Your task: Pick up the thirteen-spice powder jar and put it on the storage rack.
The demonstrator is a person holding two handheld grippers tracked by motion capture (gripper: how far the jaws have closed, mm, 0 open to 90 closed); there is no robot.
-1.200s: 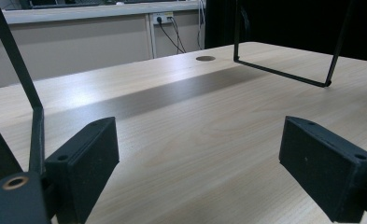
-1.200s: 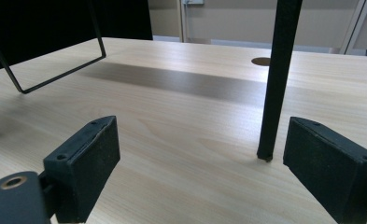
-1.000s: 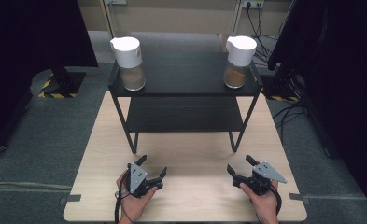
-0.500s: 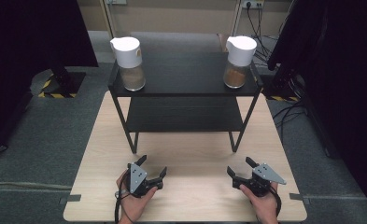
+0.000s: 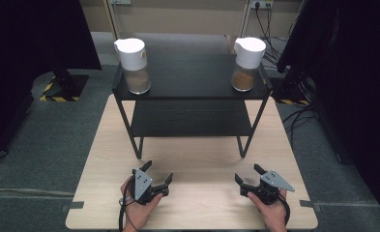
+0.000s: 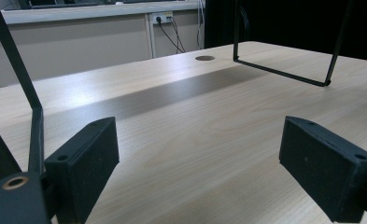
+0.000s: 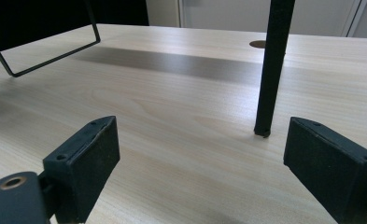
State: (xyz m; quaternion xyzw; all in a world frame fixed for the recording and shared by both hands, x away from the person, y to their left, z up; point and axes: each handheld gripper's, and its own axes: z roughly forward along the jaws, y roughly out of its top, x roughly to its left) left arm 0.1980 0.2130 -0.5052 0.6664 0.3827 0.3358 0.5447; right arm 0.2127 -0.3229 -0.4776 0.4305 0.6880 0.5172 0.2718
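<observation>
A black two-tier shelf rack (image 5: 192, 92) stands on the far half of a light wooden table (image 5: 197, 166). On its top tier sit two jars with white lids and brown contents: one at the left (image 5: 134, 66), one at the right (image 5: 246, 64). My left gripper (image 5: 157, 173) rests low at the table's near edge, left of centre, open and holding nothing (image 6: 197, 172). My right gripper (image 5: 248, 174) rests at the near edge on the right, open too, with bare tabletop between its jaws (image 7: 200, 172). A rack leg (image 7: 271, 70) stands just ahead of the right gripper.
The rack's thin black legs (image 5: 138, 145) and foot bars (image 6: 284, 74) stand between the grippers and the jars. A round cable hole (image 6: 204, 58) is in the tabletop. Dark screens flank the table; cables (image 5: 299, 121) lie on the grey carpet at the right.
</observation>
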